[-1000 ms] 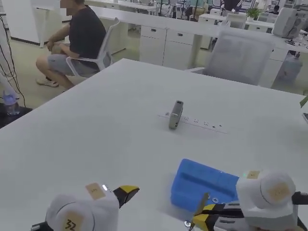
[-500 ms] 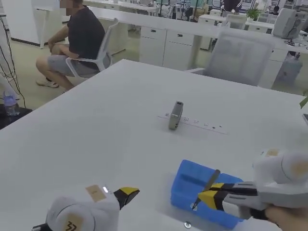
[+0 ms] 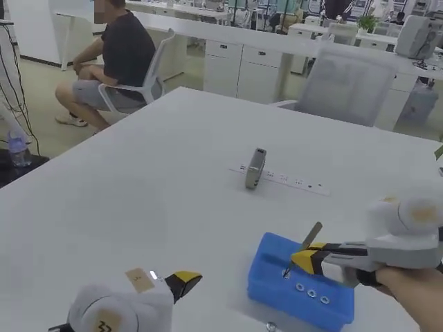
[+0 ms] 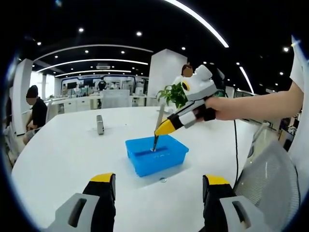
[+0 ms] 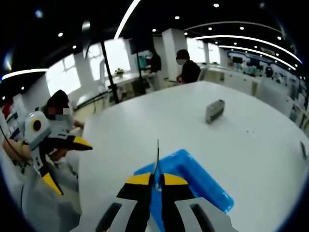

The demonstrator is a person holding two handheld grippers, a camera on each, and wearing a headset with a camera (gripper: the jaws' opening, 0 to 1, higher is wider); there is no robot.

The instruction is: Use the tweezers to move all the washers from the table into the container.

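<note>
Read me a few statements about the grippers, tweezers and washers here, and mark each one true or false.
1. The right gripper holds the tweezers with their tips down in the blue container. True.
2. The left gripper is clamped on a washer. False: its jaws stand apart and hold nothing.
3. Every washer is in the container. False: one washer lies on the table beside it.
4. A person sits on a chair beyond the table. True.

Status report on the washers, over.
Left gripper open, low over table. Right gripper shut on tweezers, tips in blue container. Three washers inside, one washer outside. No obstruction.
</note>
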